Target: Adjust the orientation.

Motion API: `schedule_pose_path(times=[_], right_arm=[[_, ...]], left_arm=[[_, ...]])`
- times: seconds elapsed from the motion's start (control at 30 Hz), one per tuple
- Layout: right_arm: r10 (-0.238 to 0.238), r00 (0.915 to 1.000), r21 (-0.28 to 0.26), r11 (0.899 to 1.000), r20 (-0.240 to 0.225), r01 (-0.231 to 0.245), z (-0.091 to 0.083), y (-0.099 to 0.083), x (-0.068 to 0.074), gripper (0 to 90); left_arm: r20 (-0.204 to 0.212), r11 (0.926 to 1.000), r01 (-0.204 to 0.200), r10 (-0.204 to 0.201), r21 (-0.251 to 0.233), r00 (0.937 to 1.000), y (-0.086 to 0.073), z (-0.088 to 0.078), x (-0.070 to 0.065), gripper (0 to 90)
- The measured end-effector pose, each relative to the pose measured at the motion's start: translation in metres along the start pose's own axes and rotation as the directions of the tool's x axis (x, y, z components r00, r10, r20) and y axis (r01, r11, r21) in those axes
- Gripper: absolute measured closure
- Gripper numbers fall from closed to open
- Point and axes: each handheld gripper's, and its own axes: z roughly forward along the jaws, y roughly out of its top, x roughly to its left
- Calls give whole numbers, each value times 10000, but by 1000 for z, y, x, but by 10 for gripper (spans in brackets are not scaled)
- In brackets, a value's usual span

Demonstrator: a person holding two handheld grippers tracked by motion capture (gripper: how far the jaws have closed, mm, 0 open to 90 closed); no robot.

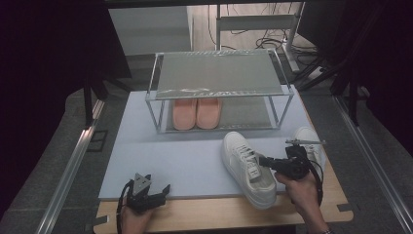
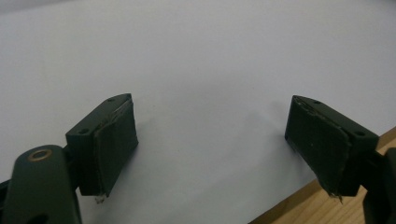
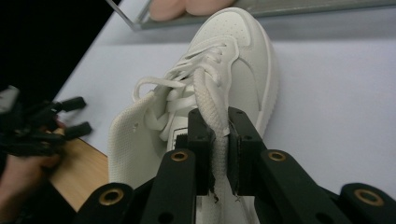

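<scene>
A white sneaker (image 1: pixel 243 165) lies on the pale blue mat (image 1: pixel 185 156) at the front right, toe toward the rack. My right gripper (image 1: pixel 260 160) comes at it from the right and is shut on the sneaker's padded tongue (image 3: pixel 212 107), which stands pinched between the pads of the right gripper (image 3: pixel 218 135). The laces are loose over the sneaker (image 3: pixel 233 70). My left gripper (image 1: pixel 163 190) rests at the mat's front edge, far left of the shoe. Over bare mat, the left gripper (image 2: pixel 210 144) is open with its jaws wide apart.
A second white sneaker (image 1: pixel 309 141) lies behind the right hand. A two-level clear rack (image 1: pixel 219 73) stands at the back of the mat with a pink pair of shoes (image 1: pixel 197 113) on its lower level. The wooden table (image 1: pixel 219 212) shows along the front.
</scene>
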Motion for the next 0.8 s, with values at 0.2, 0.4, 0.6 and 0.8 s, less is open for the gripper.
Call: schedule_pose_path(times=[0.2, 0.4, 0.6, 0.8], right_arm=[[207, 9977, -304, 9993, -643, -227, -3, 6, 1, 816], [419, 9919, -417, 9980, -1202, -472, -3, 12, 4, 816], [515, 9839, -596, 9963, -1712, -625, -4, 19, 8, 815], [590, 9745, -735, 9944, -2166, -765, -7, 30, 14, 815]], left_arm=[[-1, 10000, 0, 0, -1, 10000, 0, 0, 0, 163], [3, 10000, -1, 1, -2, 10000, 0, 0, 0, 163], [-3, 10000, -2, 2, -8, 10000, 0, 0, 0, 163], [-1, 10000, -9, 9, -25, 10000, 0, 0, 0, 163]])
